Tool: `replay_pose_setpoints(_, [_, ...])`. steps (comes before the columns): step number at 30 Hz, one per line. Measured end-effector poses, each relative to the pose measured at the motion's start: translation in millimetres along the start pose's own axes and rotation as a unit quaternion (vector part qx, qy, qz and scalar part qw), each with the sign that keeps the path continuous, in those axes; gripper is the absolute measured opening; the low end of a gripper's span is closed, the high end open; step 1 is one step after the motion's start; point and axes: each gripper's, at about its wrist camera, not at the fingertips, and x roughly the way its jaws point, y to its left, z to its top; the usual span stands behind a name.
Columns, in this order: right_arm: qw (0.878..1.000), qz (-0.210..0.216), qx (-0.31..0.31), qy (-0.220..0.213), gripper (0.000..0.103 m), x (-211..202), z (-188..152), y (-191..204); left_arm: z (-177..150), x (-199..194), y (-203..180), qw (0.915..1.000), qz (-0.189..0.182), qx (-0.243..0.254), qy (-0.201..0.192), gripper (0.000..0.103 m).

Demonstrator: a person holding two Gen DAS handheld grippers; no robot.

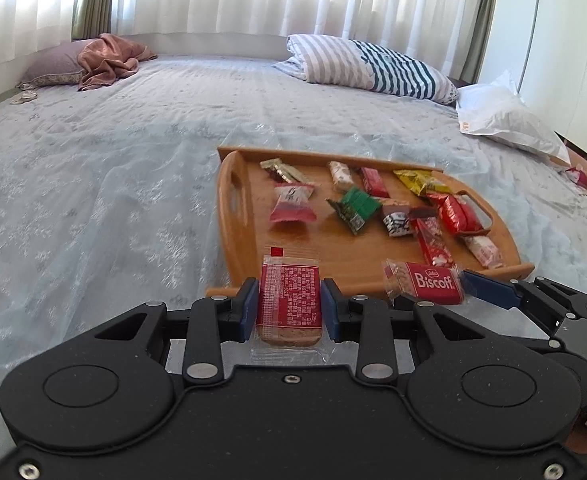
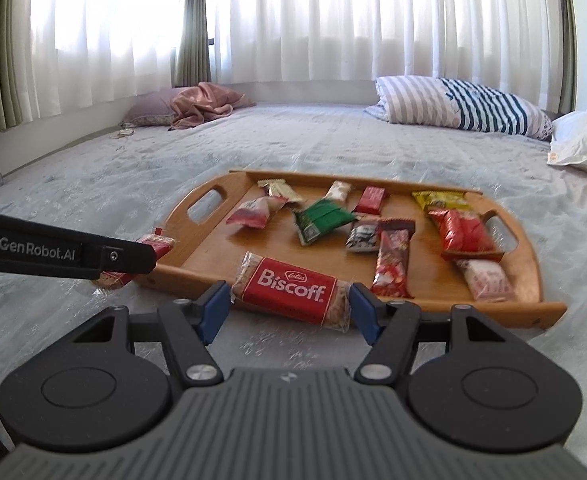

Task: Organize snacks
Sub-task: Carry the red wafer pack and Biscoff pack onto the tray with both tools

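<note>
Biscoff packet (image 2: 291,294): you are holding it end to end in your right gripper (image 2: 289,307), just off the wooden tray's (image 2: 533,264) near edge.
Red-labelled biscuit (image 1: 288,298): your left gripper's (image 1: 289,309) fingers are clamping it.
Tray: lying mid-bed (image 1: 113,152), carrying wrapped snacks.

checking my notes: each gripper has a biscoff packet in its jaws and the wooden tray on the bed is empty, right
Not quite. The wooden tray is not empty: the right wrist view shows about a dozen wrapped snacks lying on it, among them a green packet. The rest holds: the left gripper and the right gripper each have a biscoff packet in their jaws, left, right, and the tray sits on the bed.
</note>
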Motion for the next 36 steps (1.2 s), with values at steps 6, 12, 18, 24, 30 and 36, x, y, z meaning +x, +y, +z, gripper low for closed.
replay_pose_setpoints(6, [1.000, -0.013, -0.012, -0.008, 0.068, 10, 10, -10, 19, 19, -9, 1.0000, -0.007, 0.001, -0.004, 0.032])
replay_pose_setpoints(12, [1.000, -0.018, -0.019, -0.009, 0.068, 24, 15, -19, 32, 47, -13, 1.0000, -0.001, -0.003, 0.003, 0.032])
replay_pose_setpoints(18, [1.000, -0.008, -0.025, -0.002, 0.068, 37, 15, -22, 34, 72, -14, 0.9997, 0.007, -0.014, 0.017, 0.032])
replay_pose_setpoints(24, [1.000, -0.003, -0.029, 0.005, 0.068, 47, 13, -22, 33, 89, -15, 0.9994, 0.013, -0.013, 0.028, 0.032])
replay_pose_setpoints(30, [1.000, -0.002, -0.029, 0.011, 0.068, 53, 13, -23, 33, 98, -12, 0.9992, 0.018, -0.014, 0.034, 0.032])
replay_pose_setpoints(36, [0.999, -0.001, -0.035, 0.016, 0.068, 58, 14, -20, 33, 104, -12, 0.9991, 0.017, -0.015, 0.037, 0.032])
